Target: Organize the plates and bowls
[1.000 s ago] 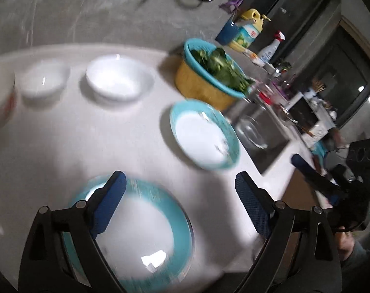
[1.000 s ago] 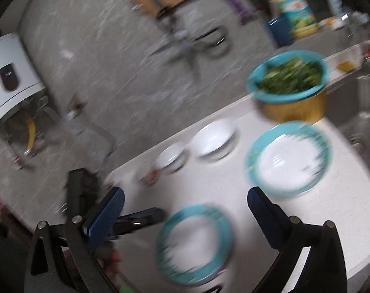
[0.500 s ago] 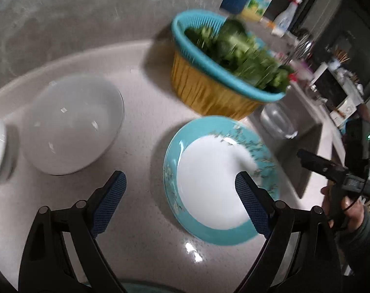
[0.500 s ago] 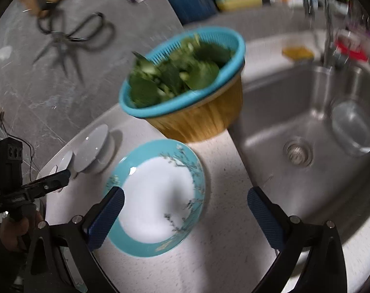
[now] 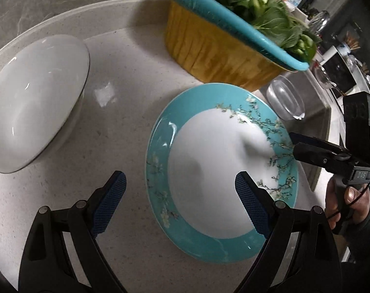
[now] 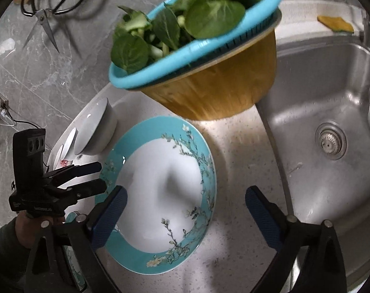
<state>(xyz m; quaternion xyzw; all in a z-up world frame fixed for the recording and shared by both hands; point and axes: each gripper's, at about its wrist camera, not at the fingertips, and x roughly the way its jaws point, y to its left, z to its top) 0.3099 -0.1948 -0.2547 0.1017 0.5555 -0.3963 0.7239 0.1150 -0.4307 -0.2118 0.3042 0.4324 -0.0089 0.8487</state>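
A teal-rimmed plate with a blossom pattern (image 5: 216, 171) lies on the white counter; it also shows in the right wrist view (image 6: 160, 190). My left gripper (image 5: 180, 205) is open, just above the plate's near left rim. My right gripper (image 6: 185, 217) is open, low over the plate's right rim; it also shows in the left wrist view (image 5: 316, 151). A white bowl (image 5: 31, 97) stands left of the plate, and in the right wrist view (image 6: 97, 129) more small bowls sit behind it. The edge of a second teal plate (image 6: 74, 266) shows at lower left.
A yellow basin with a teal colander of greens (image 5: 233, 39) stands right behind the plate (image 6: 204, 78). A steel sink (image 6: 331, 134) lies to the right, with a clear container (image 5: 286, 101) in it. Scissors (image 6: 50, 7) hang on the wall.
Both grippers have moved forward and down, closing in on the far teal plate from either side. The nearer teal plate has dropped out of the left view. Both stay open.
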